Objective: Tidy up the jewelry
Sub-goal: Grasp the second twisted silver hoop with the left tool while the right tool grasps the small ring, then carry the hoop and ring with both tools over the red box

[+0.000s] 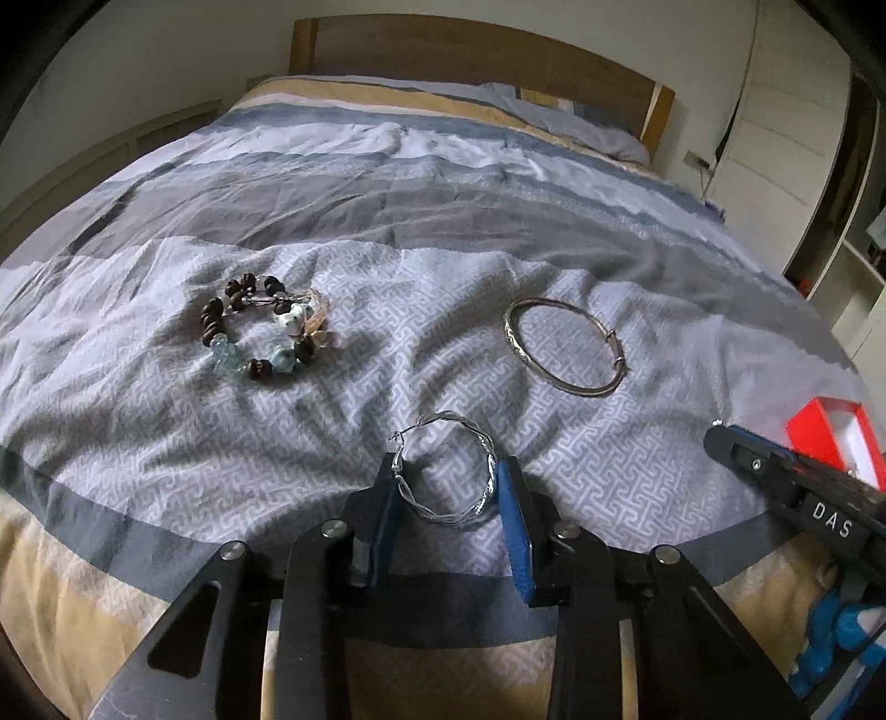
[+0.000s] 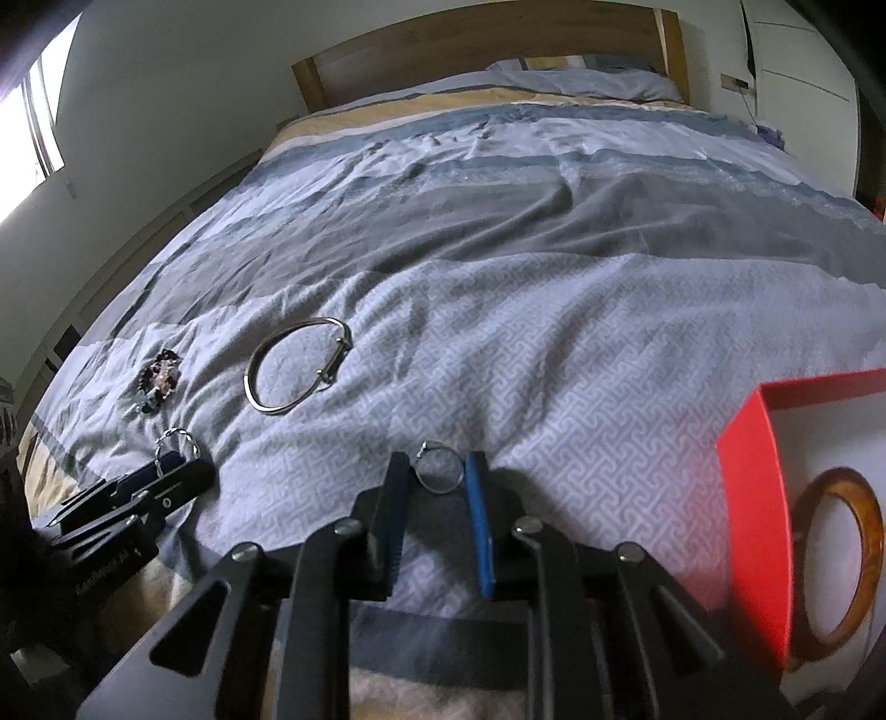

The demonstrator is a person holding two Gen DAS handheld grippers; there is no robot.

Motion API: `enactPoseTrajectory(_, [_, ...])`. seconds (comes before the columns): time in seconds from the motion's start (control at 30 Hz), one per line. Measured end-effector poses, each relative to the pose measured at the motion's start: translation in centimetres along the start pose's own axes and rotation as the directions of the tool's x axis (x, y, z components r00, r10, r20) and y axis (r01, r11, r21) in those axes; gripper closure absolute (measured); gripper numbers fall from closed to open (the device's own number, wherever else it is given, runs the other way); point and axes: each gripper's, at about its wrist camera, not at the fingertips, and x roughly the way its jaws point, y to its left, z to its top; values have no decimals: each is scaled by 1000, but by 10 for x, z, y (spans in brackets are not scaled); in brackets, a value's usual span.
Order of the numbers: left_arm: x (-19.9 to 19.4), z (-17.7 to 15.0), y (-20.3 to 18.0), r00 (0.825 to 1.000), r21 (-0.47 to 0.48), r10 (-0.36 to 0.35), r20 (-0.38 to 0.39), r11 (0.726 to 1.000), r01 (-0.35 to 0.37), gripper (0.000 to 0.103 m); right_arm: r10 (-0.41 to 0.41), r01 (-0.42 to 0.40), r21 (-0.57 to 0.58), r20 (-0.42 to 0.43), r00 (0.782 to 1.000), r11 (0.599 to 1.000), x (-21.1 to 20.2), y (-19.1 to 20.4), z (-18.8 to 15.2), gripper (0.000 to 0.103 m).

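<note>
In the left wrist view my left gripper (image 1: 448,471) is shut on a twisted silver hoop (image 1: 487,476), both pads touching its sides. A beaded bracelet (image 1: 221,346) lies at the left and a silver bangle (image 1: 554,382) at the right on the bedspread. In the right wrist view my right gripper (image 2: 437,465) is shut on a thin silver ring hoop (image 2: 440,490). A red box (image 2: 756,487) with a white inside stands at the right and holds an amber bangle (image 2: 869,531). The left gripper (image 2: 171,471) shows at the far left.
The jewelry lies on a wrinkled grey patterned bedspread (image 1: 343,432) on a bed with a wooden headboard (image 1: 443,50). The red box (image 1: 819,426) sits at the bed's right edge. A white cabinet (image 1: 775,133) stands at the right.
</note>
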Motion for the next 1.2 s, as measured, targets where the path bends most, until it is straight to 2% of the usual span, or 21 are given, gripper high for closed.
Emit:
enactPoseTrajectory(0.3, [-33,-7,-7,1000,2,2,19,1000,-2,70,52,-52,-31,11,999,998,-34,21,-13,84])
enactPoseTrajectory(0.57, [-78,-18,-13,999,-7,4,34,1000,-3,70,58,-56,-37,40,998,998,-90,29,-31,84])
enactPoseTrajectory(0.73, [-108,-27,-30,999,17,-13,44,1000,12,70,46,-44,-41,62,997,998,-127,26,-45,84])
enactPoseTrajectory(0.9, [-129,-36,-63,997,61,-65,43,996,62,70,10,-9,-15,86,996,1000,-162,2,-62,84])
enactPoseTrajectory(1.2, [-133,-42,-143,983,143,-184,11,973,180,70,-129,119,95,110,986,988,-216,-90,-84,84])
